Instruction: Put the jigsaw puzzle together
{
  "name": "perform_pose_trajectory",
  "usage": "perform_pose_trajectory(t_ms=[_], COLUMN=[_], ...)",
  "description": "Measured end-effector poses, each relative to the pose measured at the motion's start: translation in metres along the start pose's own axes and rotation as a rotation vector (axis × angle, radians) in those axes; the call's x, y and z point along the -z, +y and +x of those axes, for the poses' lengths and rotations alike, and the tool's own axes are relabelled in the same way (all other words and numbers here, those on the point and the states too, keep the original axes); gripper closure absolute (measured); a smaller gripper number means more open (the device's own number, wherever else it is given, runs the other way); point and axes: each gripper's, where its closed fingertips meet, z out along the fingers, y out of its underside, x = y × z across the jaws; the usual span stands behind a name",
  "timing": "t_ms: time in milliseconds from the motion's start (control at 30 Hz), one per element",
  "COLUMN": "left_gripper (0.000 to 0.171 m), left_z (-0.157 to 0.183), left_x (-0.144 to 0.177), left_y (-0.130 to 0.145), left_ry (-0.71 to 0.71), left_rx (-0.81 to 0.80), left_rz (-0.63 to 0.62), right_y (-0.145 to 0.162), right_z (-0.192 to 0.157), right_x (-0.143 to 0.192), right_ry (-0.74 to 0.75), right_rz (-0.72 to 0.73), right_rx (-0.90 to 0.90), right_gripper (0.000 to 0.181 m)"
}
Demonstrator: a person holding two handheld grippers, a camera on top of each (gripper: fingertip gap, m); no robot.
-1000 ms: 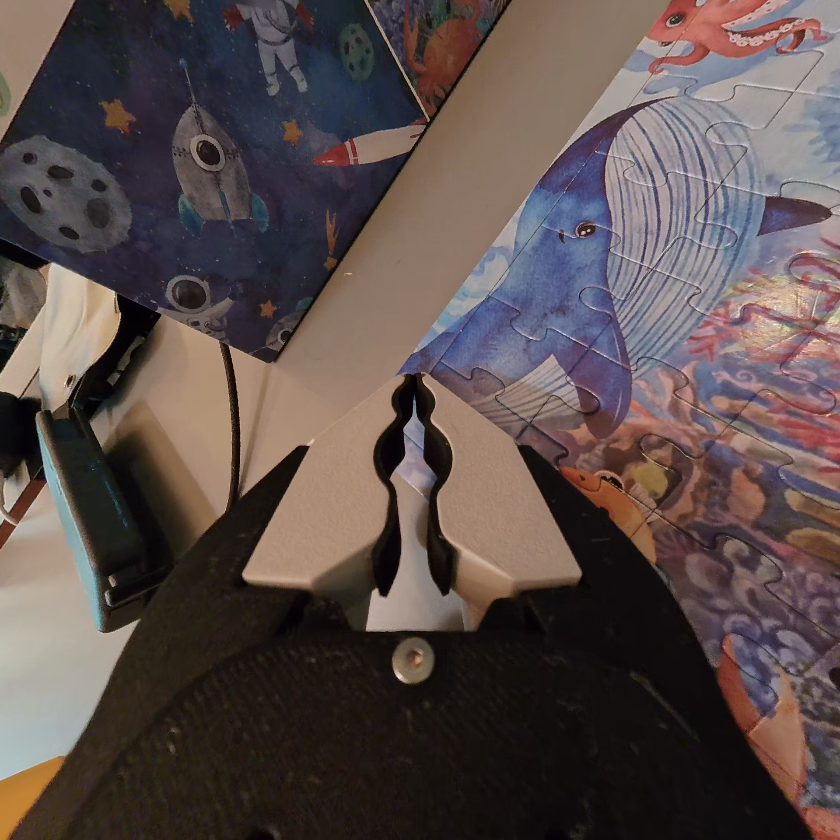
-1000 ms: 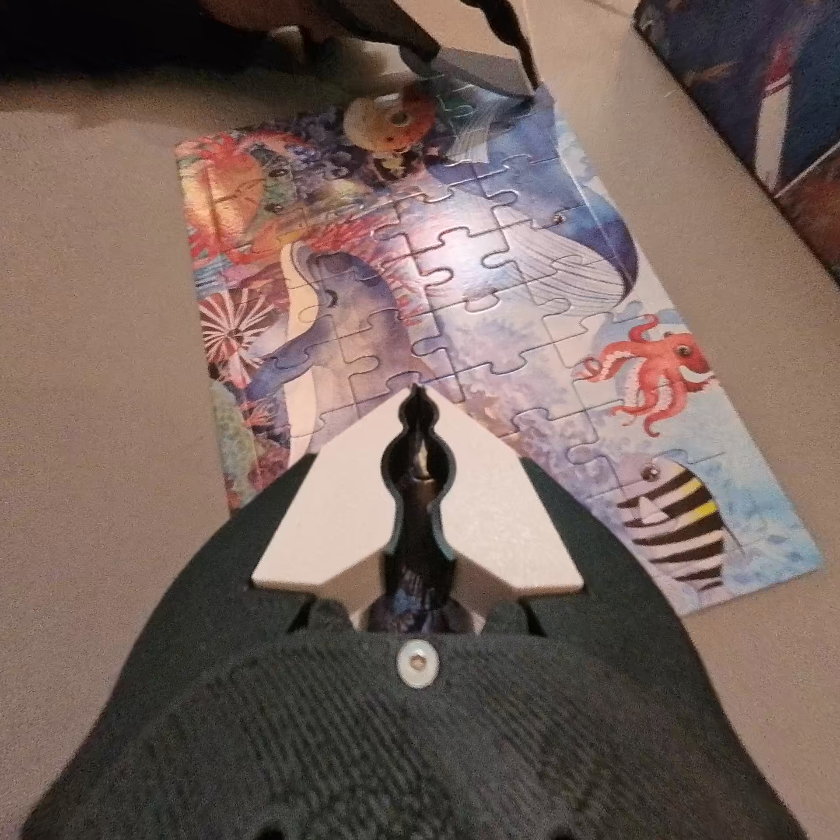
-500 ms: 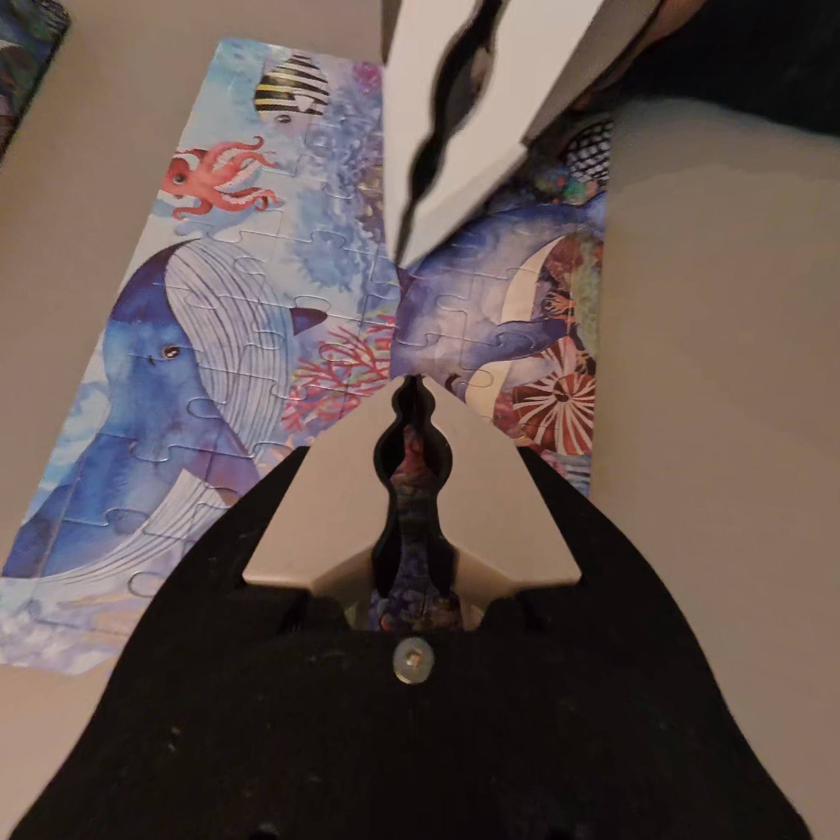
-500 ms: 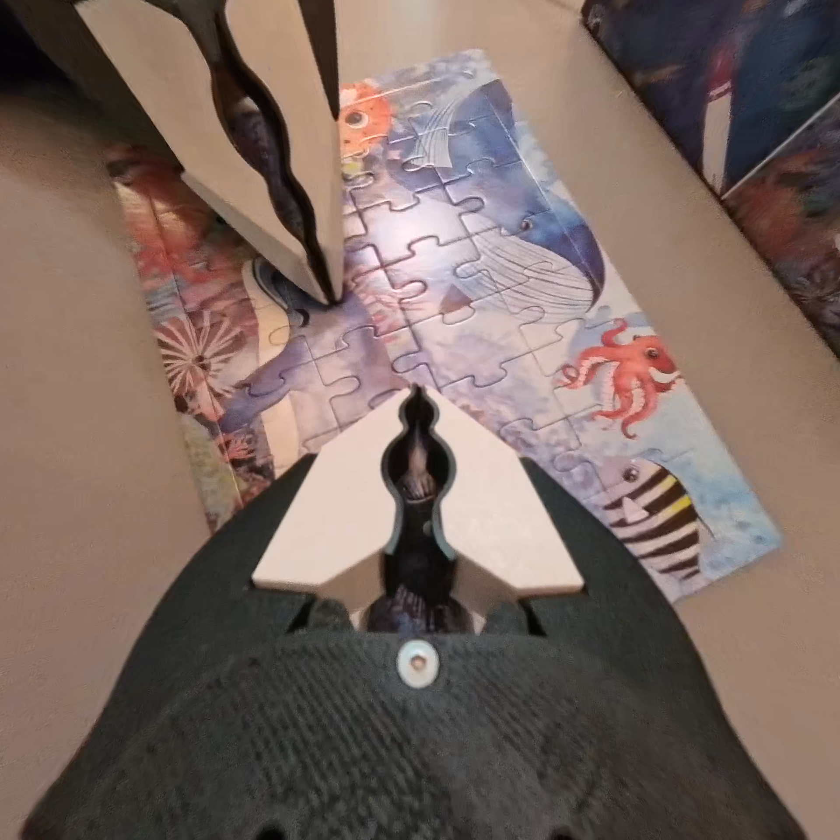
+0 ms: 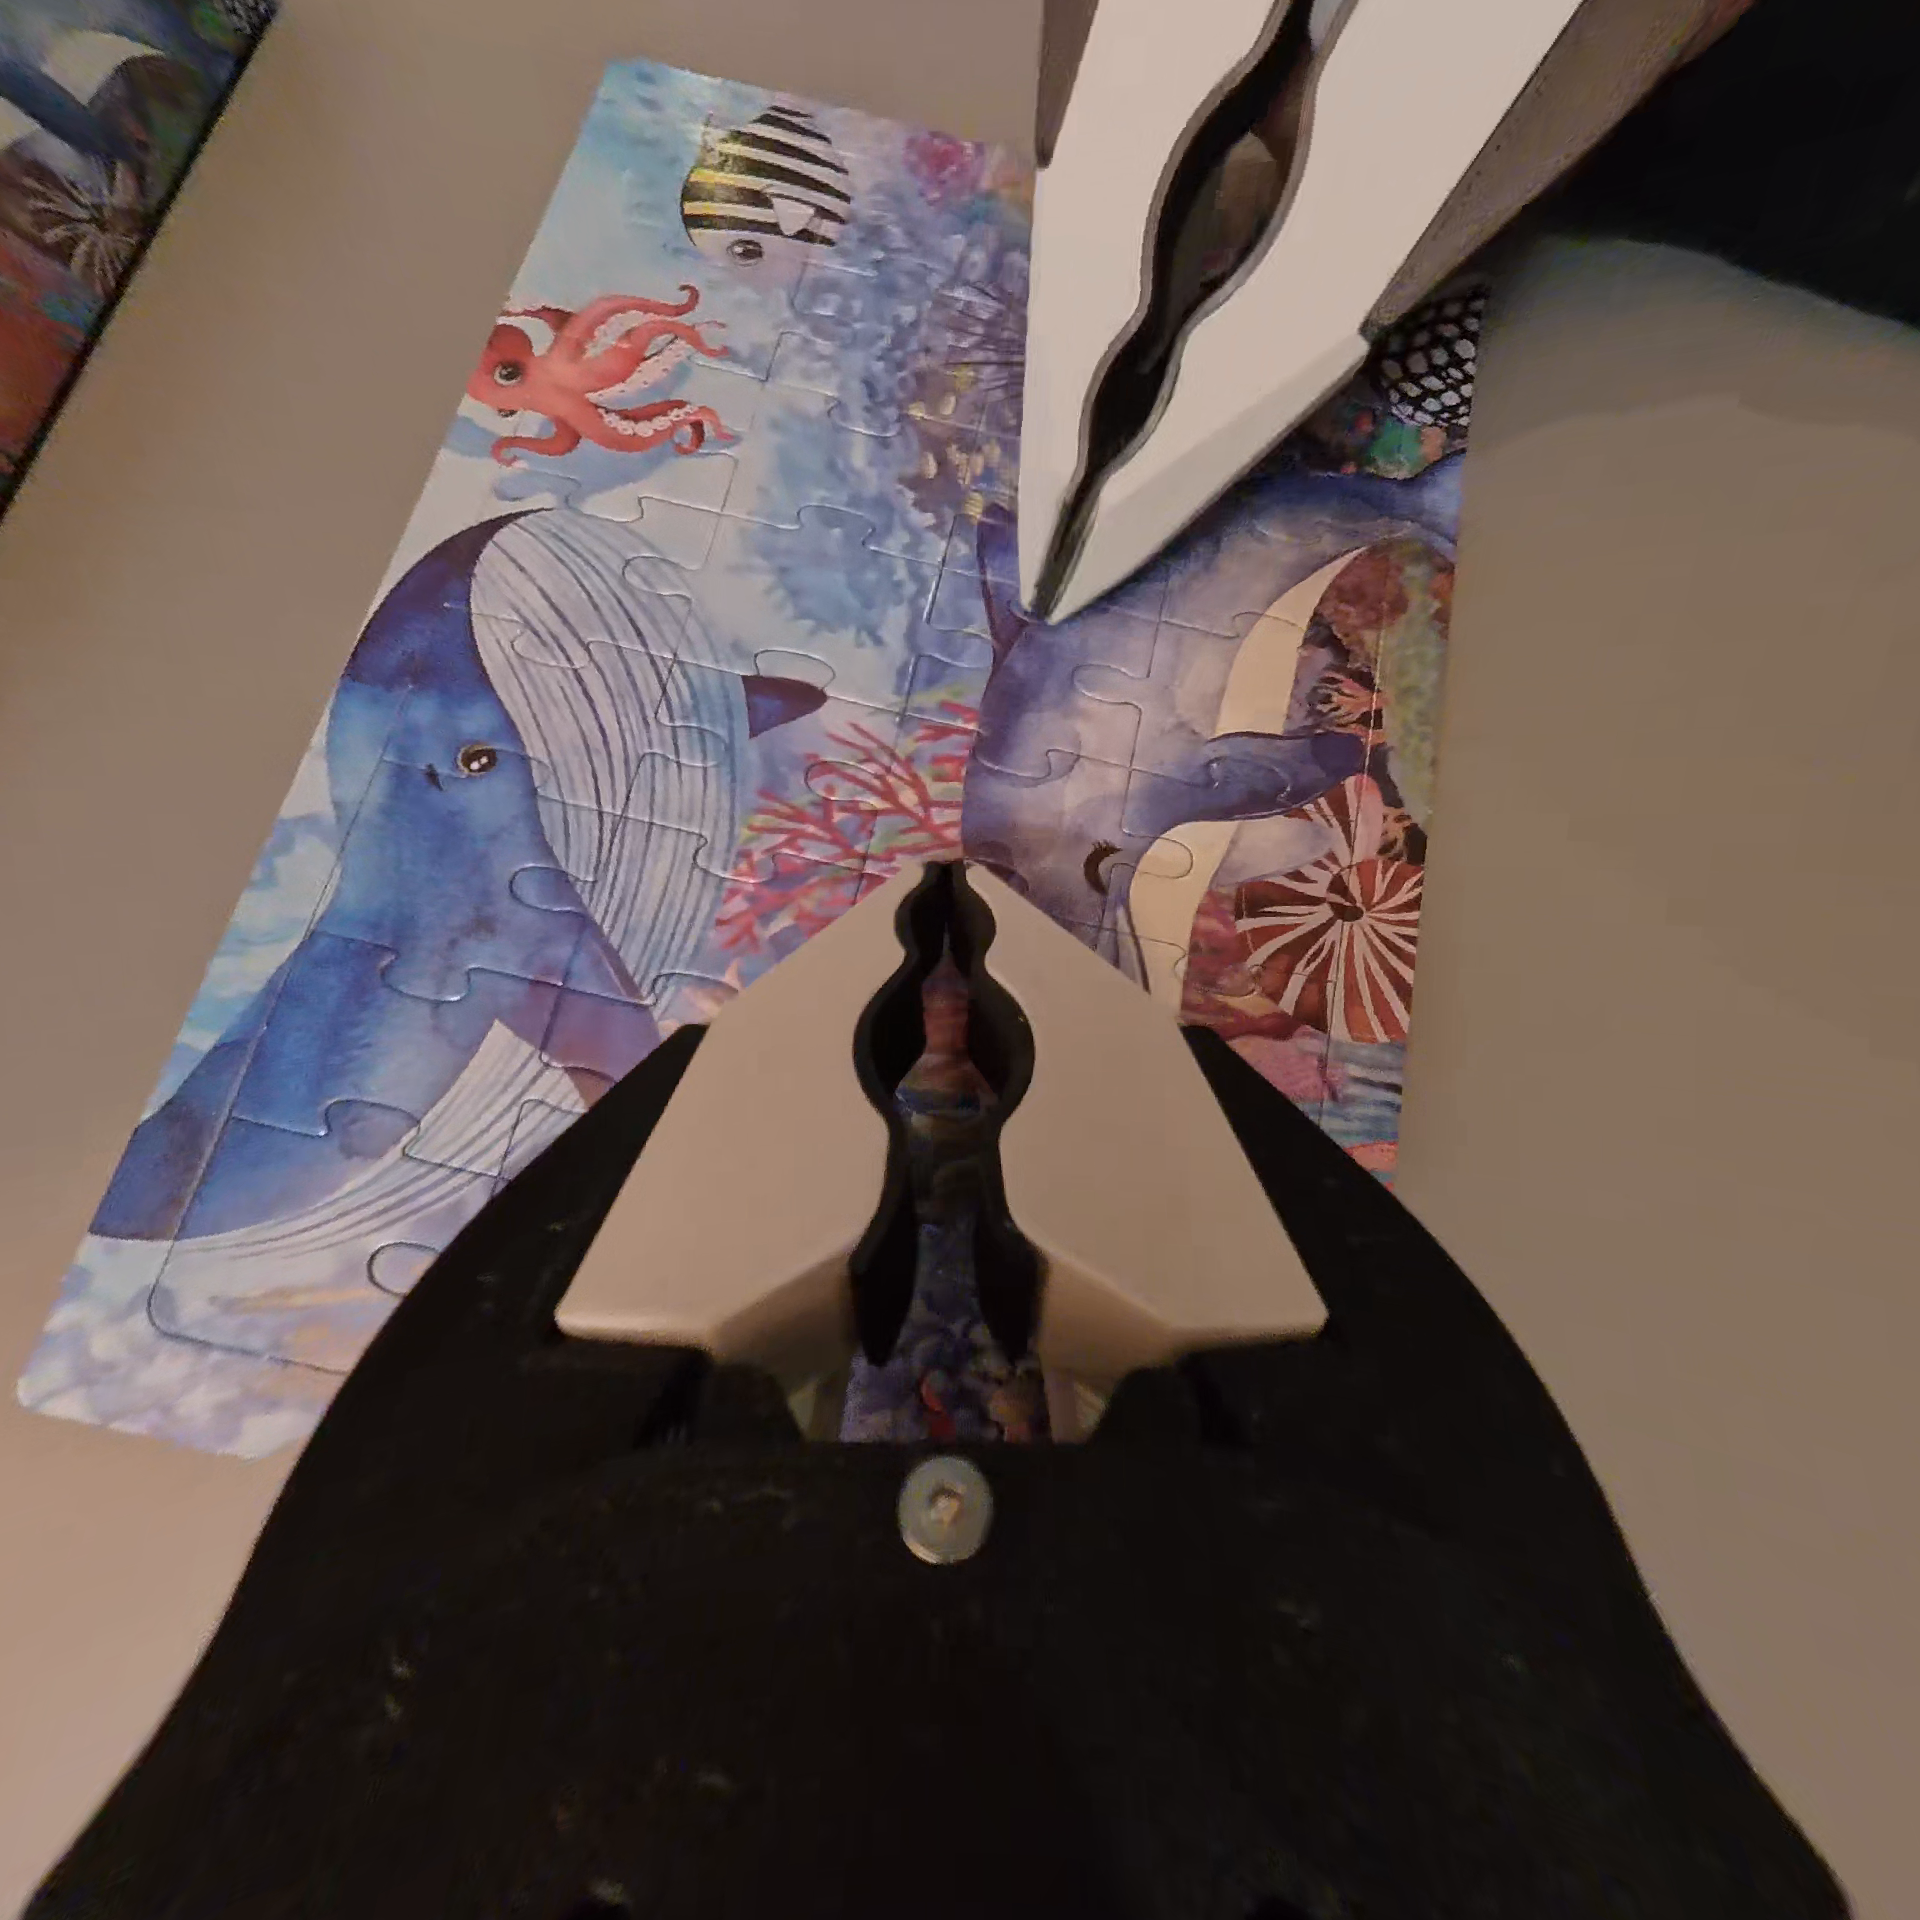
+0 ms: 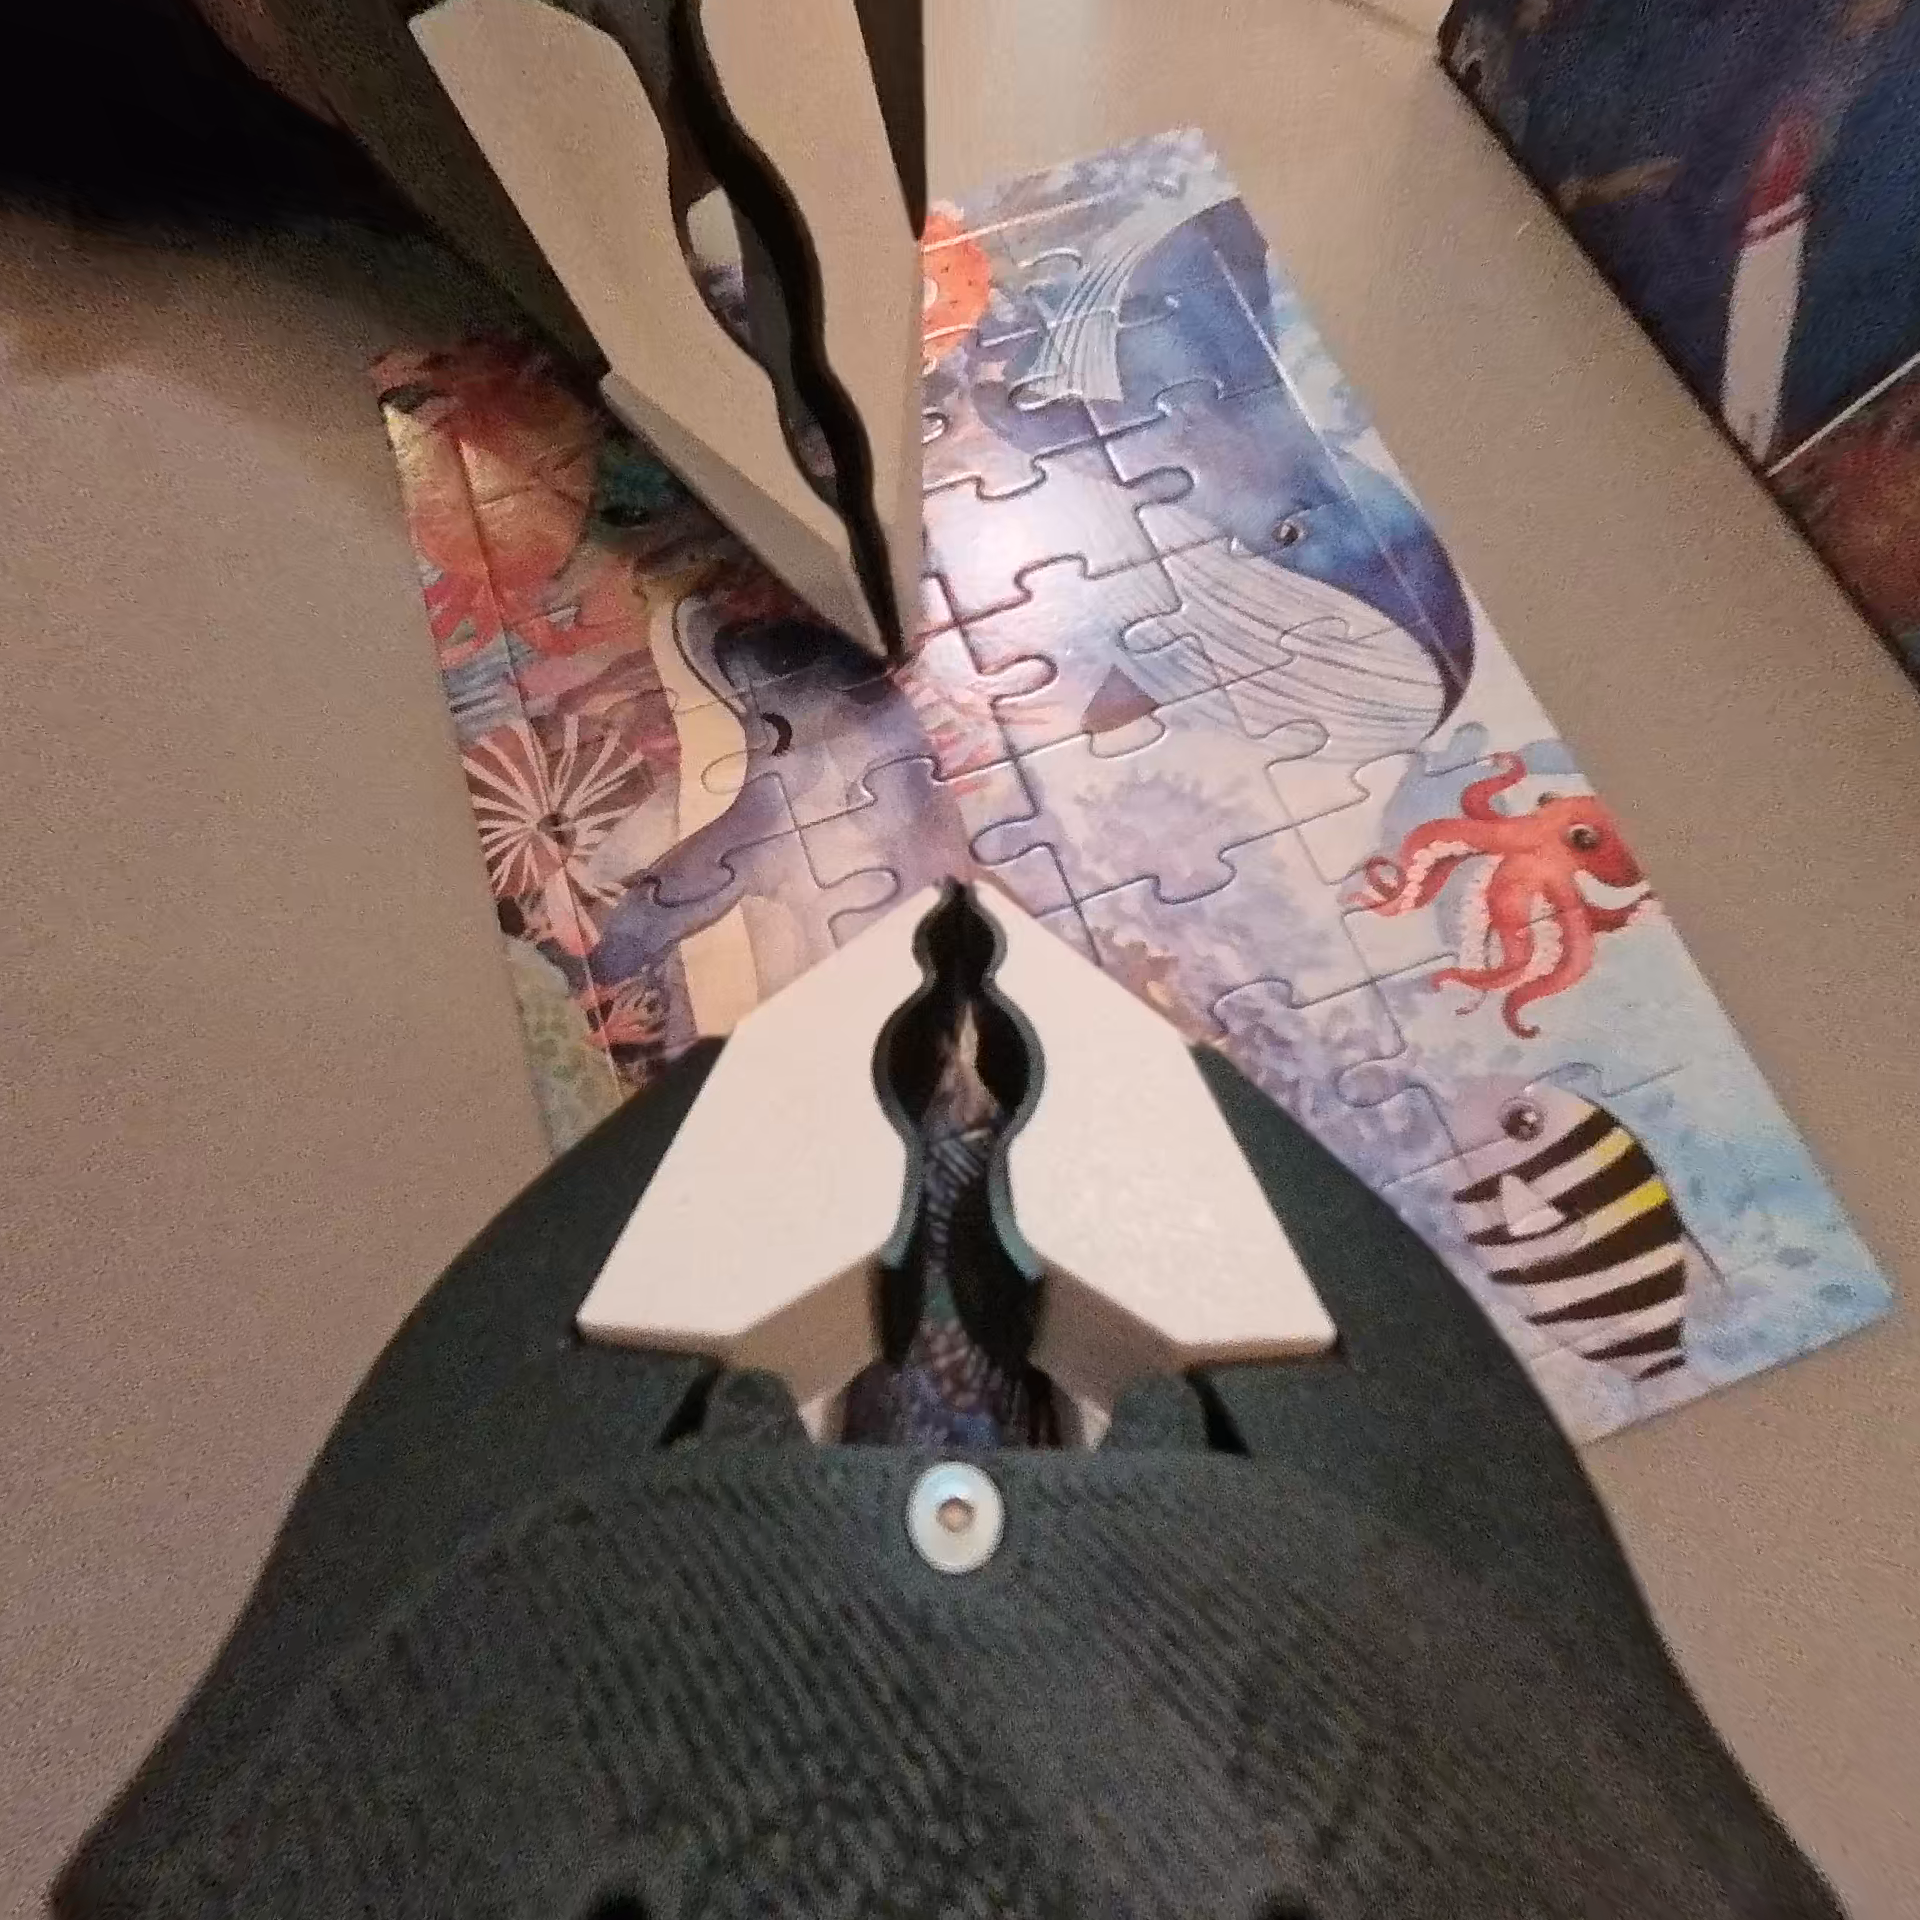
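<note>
1. Left gripper (image 5: pixel 948 883): jaws pressed together, nothing held, tip poised over the coral near the puzzle's middle. One second ago it faced the table edge and picture boxes; it has since swung round over the work.
2. Right gripper (image 6: pixel 958 902): likewise clenched and empty, opposite, tips converging.
3. Jigsaw puzzle (image 5: pixel 582 790): flat on the grey table (image 5: pixel 1662 831), apparently whole; no loose piece visible.
4. Judgement: assembly appears complete; grippers likely pressing seams.

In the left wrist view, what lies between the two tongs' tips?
Only assembled ocean jigsaw puzzle: its dark blue whale and red coral lie between the left tongs and right tongs; no loose piece shows.
</note>
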Motion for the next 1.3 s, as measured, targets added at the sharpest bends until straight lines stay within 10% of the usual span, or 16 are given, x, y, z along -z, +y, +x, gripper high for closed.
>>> perform_pose_trajectory(t_ms=[1300], left_gripper=[0.171], left_z=[-0.004], left_x=[0.005], left_y=[-0.008], left_ry=[-0.003], left_rx=[0.099], left_rz=[0.030], right_y=[-0.002], right_z=[0.007], right_x=[0.000], right_ry=[0.052], right_rz=[0.001], right_rx=[0.002], right_gripper=[0.181])
